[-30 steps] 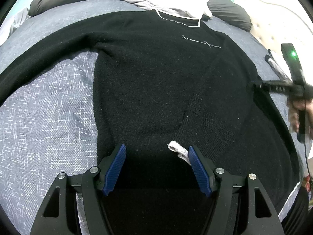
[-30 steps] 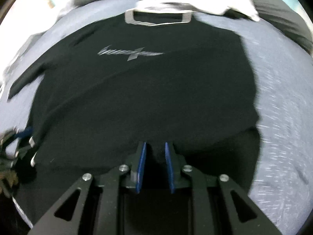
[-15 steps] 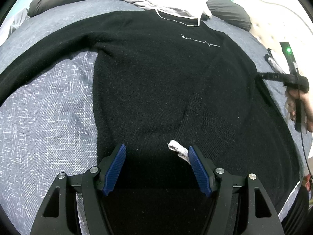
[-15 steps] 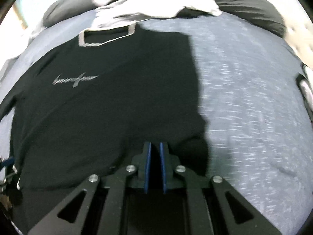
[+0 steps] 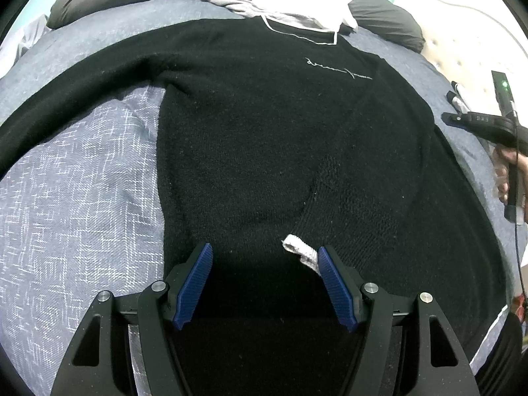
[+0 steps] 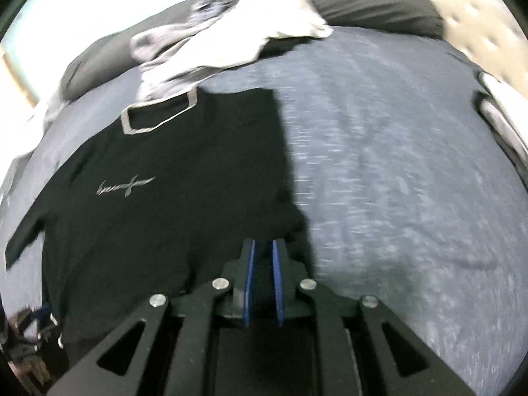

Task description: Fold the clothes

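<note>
From the left wrist, the black sweater lies face up on the grey-blue bedspread, its right sleeve folded in across the body, white cuff edge near the hem; nothing here has shifted over the last second. The left gripper hovers above the hem with jaws wide and nothing between them. At the right edge a hand has carried the right gripper outward and up. The chest script is too thin to read. From the right wrist, the view has swung off the sweater toward bare bedspread, so that sleeve fold looks finished and the other sleeve seems next. The right gripper stands almost closed, jaws parting slightly, pads gripping nothing. Its script is blurred, unreadable.
</note>
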